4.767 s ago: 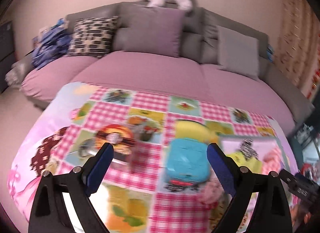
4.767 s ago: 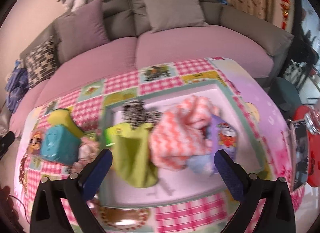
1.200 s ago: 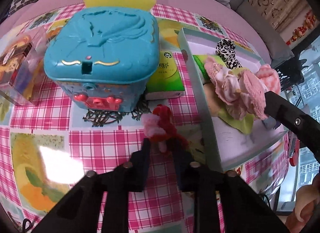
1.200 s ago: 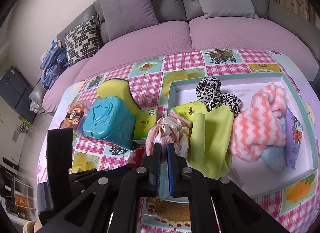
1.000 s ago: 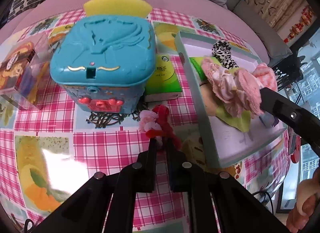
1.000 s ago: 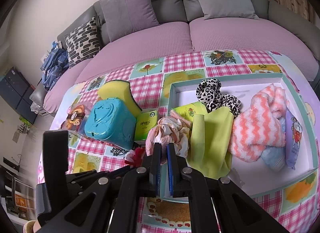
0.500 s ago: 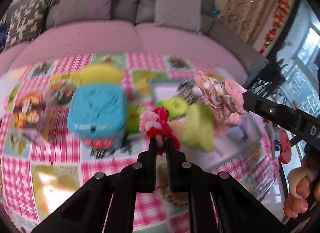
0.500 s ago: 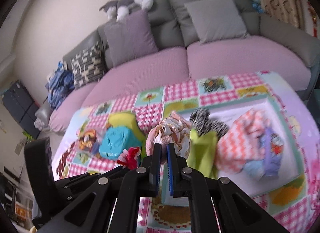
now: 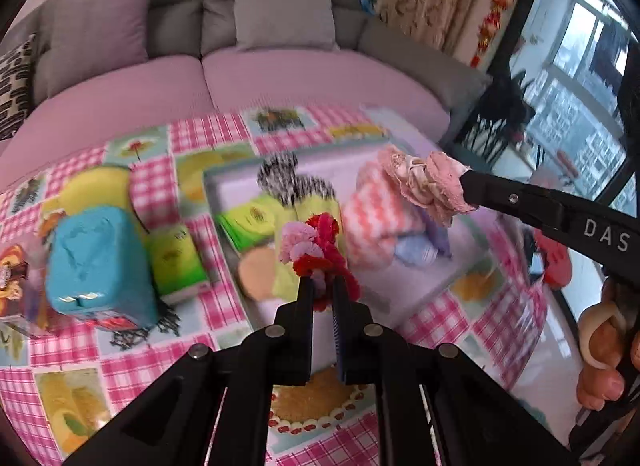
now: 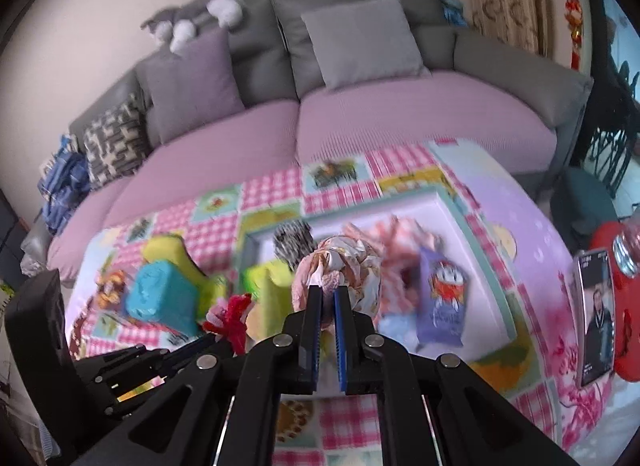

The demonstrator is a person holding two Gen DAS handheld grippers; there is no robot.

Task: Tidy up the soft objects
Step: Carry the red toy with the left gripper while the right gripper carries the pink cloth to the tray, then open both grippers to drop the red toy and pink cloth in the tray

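Observation:
My left gripper is shut on a small red and pink fluffy scrunchie, lifted above the table. My right gripper is shut on a pale pink frilly scrunchie, also held in the air; in the left wrist view that scrunchie hangs at the tip of the right gripper's arm. Below both lies a shallow tray with a teal rim, holding a leopard-print scrunchie, a yellow-green cloth, a pink zigzag towel and a purple packet.
On the checked tablecloth left of the tray stand a teal plastic box, a yellow sponge and a green tissue pack. A pink and grey sofa with cushions runs behind. A phone lies at the far right. A hand grips the right tool.
Both grippers have risen from the table with their scrunchies and swung toward the tray. The red and pink scrunchie was picked off the cloth; the view now takes in the sofa.

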